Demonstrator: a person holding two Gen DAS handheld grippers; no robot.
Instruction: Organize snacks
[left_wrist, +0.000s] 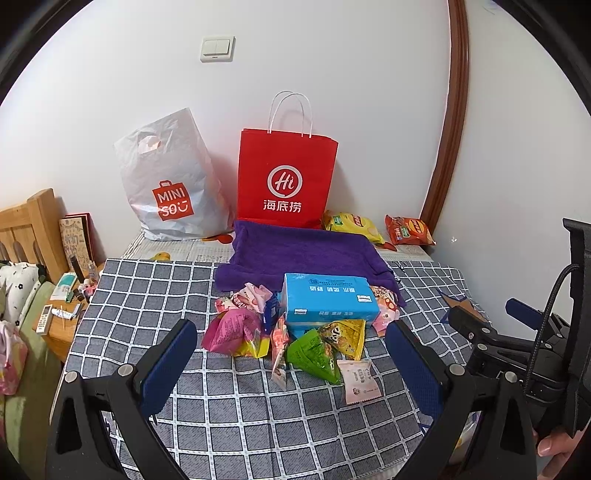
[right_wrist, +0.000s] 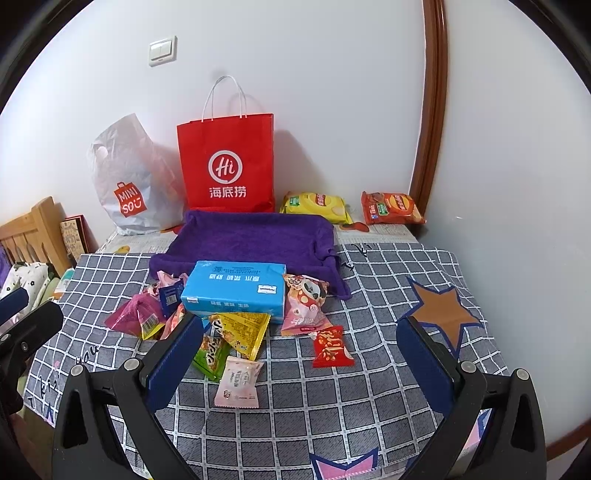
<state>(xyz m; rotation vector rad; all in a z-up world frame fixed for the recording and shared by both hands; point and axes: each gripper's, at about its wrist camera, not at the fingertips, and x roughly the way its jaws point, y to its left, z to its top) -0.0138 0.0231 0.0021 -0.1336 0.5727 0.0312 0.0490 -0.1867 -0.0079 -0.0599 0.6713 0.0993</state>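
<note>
right wrist view: i'm holding the right tongs (right_wrist: 291, 354) wide apart and empty above the checked cloth (right_wrist: 332, 424) on the desk, and the snack pile is sitting just ahead of them, a little to my left. the pale pink packet (right_wrist: 238, 382) is lying nearest, just inside my left finger, with its long axis running roughly away from me and leaning slightly right. the red packet (right_wrist: 331, 346) is lying apart from the pile, nearly centred between the fingers and a bit further out. behind these, the yellow triangular packet (right_wrist: 242, 330) and the green packet (right_wrist: 210, 356) are overlapping, and the blue tissue box (right_wrist: 234, 290) is resting across the back of the pile, long side facing me.

in the left wrist view the left tongs (left_wrist: 291, 363) are also spread wide with nothing between them, and the green packet (left_wrist: 316, 356) is sitting almost dead centre ahead. the red paper bag (left_wrist: 286, 177) and the white plastic bag (left_wrist: 170, 184) are standing against the wall, well beyond the purple towel (left_wrist: 306, 254).

i'm judging the right tongs nearer the red packet, the left nearer the green one.
</note>
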